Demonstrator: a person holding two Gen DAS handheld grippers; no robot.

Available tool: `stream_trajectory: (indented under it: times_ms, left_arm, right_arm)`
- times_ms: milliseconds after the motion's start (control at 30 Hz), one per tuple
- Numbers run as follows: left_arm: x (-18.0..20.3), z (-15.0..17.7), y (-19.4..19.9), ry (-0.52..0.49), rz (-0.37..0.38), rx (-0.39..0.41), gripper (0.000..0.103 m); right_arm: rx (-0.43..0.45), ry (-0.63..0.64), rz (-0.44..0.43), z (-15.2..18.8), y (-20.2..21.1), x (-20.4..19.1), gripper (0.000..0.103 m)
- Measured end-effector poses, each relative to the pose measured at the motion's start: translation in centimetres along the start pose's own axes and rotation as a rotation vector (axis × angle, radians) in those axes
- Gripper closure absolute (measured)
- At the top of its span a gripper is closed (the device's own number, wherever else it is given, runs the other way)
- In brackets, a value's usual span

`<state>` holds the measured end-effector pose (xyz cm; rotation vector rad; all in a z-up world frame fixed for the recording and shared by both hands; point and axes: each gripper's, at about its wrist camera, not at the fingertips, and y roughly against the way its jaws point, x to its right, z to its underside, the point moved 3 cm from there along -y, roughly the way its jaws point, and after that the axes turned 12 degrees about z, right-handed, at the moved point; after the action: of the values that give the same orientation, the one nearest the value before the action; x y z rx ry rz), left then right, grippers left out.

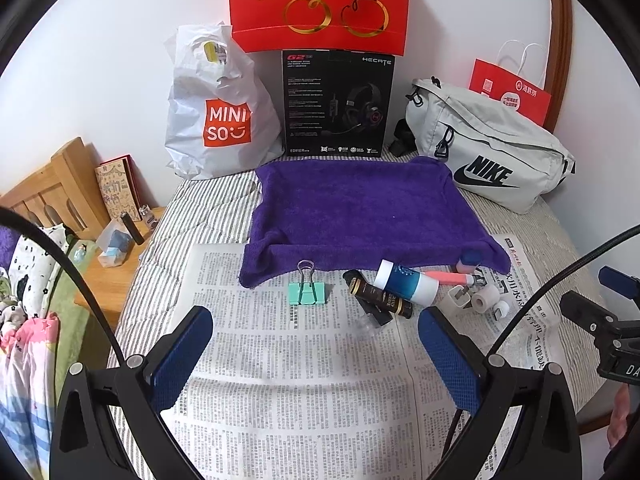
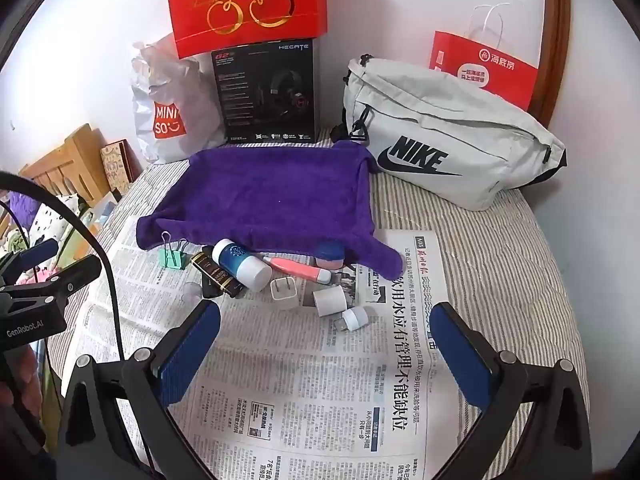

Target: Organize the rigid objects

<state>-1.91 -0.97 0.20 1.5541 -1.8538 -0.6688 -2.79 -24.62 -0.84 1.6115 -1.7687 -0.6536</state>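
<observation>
Small items lie in a row on the newspaper [image 1: 288, 368] [image 2: 320, 380] just before a purple towel [image 1: 360, 208] [image 2: 272, 196]: a mint binder clip [image 1: 306, 292] [image 2: 173, 257], a dark tube with gold print [image 1: 380, 298] [image 2: 216, 274], a blue and white bottle [image 1: 408, 282] [image 2: 242, 263], a pink pen-like item [image 1: 448, 278] [image 2: 298, 269], white plug adapters [image 1: 486, 298] [image 2: 330, 300]. My left gripper [image 1: 316, 350] hangs open above the paper, short of the clip. My right gripper [image 2: 326, 344] is open too, short of the adapters. Neither holds anything.
Along the wall stand a white Miniso bag [image 1: 216, 112], a black headset box [image 1: 338, 104], a red cherry gift bag [image 1: 320, 4], a grey Nike bag [image 2: 452, 140] and a red paper bag [image 2: 484, 68]. A wooden bedside table [image 1: 116, 268] with small items sits at the left.
</observation>
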Motion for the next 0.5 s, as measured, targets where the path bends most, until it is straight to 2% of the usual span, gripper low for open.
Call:
stream_trajectory:
  times_ms: [500]
  left_arm:
    - [0.22, -0.18, 0.23, -0.006, -0.003, -0.003, 0.0]
  right_arm:
    - [0.003, -0.004, 0.002, 0.17, 0.36, 0.12, 0.0]
